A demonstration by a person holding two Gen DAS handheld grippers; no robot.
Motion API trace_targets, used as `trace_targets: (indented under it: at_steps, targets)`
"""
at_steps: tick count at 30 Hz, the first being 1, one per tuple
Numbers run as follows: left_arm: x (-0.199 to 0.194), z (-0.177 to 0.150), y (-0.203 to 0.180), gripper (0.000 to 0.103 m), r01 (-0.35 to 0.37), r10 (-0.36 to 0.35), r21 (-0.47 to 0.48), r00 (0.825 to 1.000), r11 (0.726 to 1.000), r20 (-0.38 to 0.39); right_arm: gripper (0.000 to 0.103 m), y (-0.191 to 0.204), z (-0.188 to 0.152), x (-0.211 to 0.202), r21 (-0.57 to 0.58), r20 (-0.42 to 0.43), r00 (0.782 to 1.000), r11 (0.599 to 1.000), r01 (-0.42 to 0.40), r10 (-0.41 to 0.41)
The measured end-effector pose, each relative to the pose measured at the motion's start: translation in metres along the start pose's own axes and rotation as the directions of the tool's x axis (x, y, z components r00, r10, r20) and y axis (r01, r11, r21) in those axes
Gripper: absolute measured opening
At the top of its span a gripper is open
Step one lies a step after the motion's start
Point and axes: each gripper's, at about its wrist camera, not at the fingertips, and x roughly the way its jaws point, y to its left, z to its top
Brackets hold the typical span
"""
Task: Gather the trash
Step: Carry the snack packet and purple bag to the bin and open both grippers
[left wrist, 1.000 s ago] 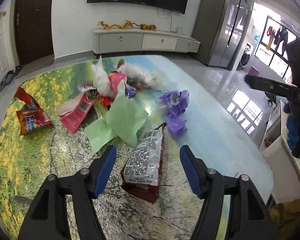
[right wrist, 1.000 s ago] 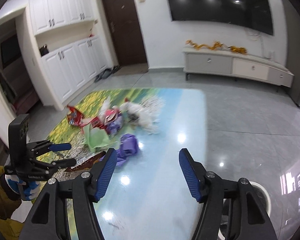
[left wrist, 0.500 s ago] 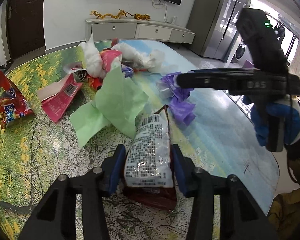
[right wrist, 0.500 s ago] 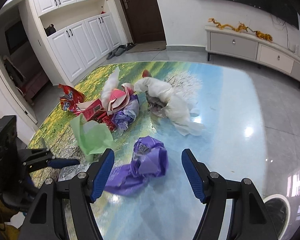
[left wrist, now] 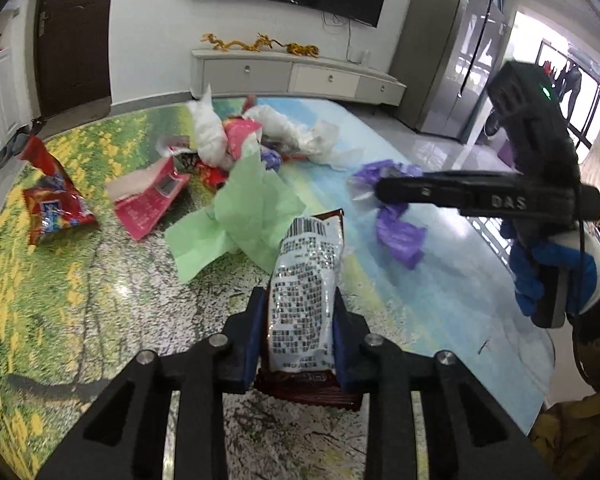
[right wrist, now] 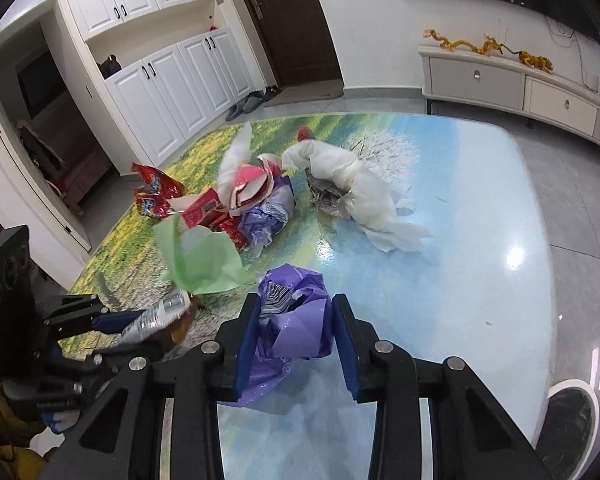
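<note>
A silver and dark red snack packet (left wrist: pixel 306 280) lies on the picture-printed table (left wrist: pixel 60 320). My left gripper (left wrist: pixel 298 320) is closing on it, and both blue pads press its sides. In the right wrist view a crumpled purple plastic bag (right wrist: pixel 296 312) fills the gap of my right gripper (right wrist: pixel 296 340), whose jaws are closing, with both pads against the plastic. The left wrist view also shows the right gripper (left wrist: pixel 384 192) reaching in over the purple bag (left wrist: pixel 400 236). The left gripper (right wrist: pixel 112 320) with its packet (right wrist: pixel 160 316) shows at the left of the right wrist view.
More trash lies further back: green paper (left wrist: pixel 244 216), a red snack bag (left wrist: pixel 52 208), a pink packet (left wrist: pixel 148 200) and white plastic bags (right wrist: pixel 364 196). The table's curved edge (right wrist: pixel 540 240) runs along the right. A round white-rimmed container (right wrist: pixel 572 412) stands on the floor beyond it.
The left jaws have narrowed from wide apart onto the snack packet. The right gripper came down and forward to the purple bag, and its jaws closed in around it.
</note>
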Motion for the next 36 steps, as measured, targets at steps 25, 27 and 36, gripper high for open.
trace_targets:
  at_steps: [25, 27, 36]
  targets:
    - [0.024, 0.085, -0.188, 0.028, 0.139, -0.127, 0.224, 0.990, 0.965, -0.066, 0.034, -0.138, -0.133, -0.232, 0.315, 0.205, 0.895, 0.892, 0.323, -0.396]
    - [0.053, 0.098, -0.216, 0.028, 0.178, -0.157, 0.233, 0.982, 0.956, -0.107, 0.034, -0.163, -0.147, -0.238, 0.362, 0.182, 0.879, 0.861, 0.356, -0.440]
    - [0.150, 0.125, -0.308, 0.031, 0.263, -0.208, 0.247, 0.951, 0.933, -0.228, 0.036, -0.250, -0.179, -0.225, 0.489, 0.087, 0.877, 0.787, 0.376, -0.473]
